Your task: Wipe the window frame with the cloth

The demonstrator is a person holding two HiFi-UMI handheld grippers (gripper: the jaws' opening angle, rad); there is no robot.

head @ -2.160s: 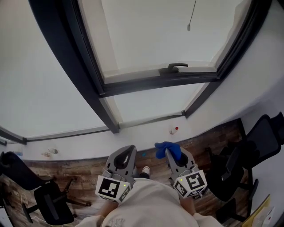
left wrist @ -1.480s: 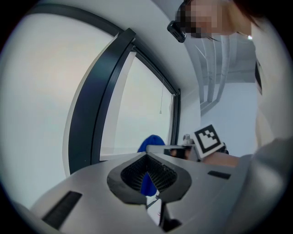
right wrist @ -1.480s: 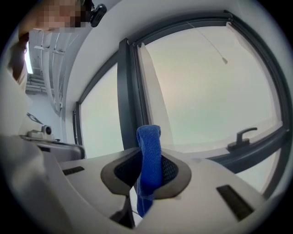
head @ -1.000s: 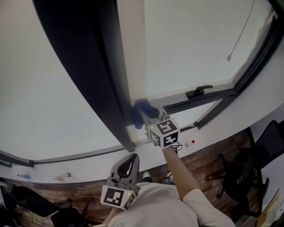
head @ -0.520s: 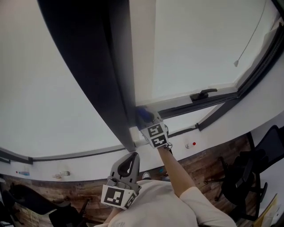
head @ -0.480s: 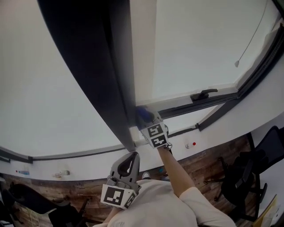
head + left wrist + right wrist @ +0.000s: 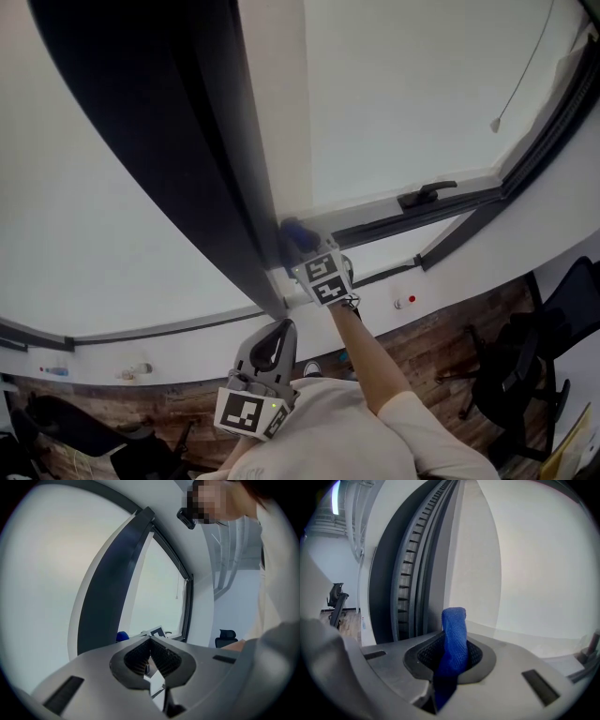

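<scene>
Cloth (image 7: pixel 454 637) sits pinched between the jaws of my right gripper (image 7: pixel 307 255). They are closed on the blue fold, and a tongue of fabric stands out past the tips so that the fabric, not the plastic, meets the window frame (image 7: pixel 197 159). My arm is stretched forward and up. In the head view the cloth lies at the foot of the dark upright, in the corner where the lower rail runs off toward 3 o'clock. The window handle (image 7: pixel 427 195) is on that rail, at about 2 o'clock from the cloth and well apart from it.

Along my right jaws, the frame's ribbed dark channel rises at 11 o'clock and a pale strip stands at 12 o'clock, just behind the cloth tip. The tip looks to be against that strip or a hair short of it, and I cannot tell which.

My left gripper (image 7: pixel 272 342) hangs low near my body, at 7 o'clock from the right one. Its jaws are together with nothing between them. I judge it is parked there because one cloth needs only one tool.

My judgement is that the wipe is under way near the bottom of the upright, with most of that long dark member yet to be covered. The next stroke calls for steady pressure while sliding toward 12 o'clock, and the risk is the tongue folding back.
</scene>
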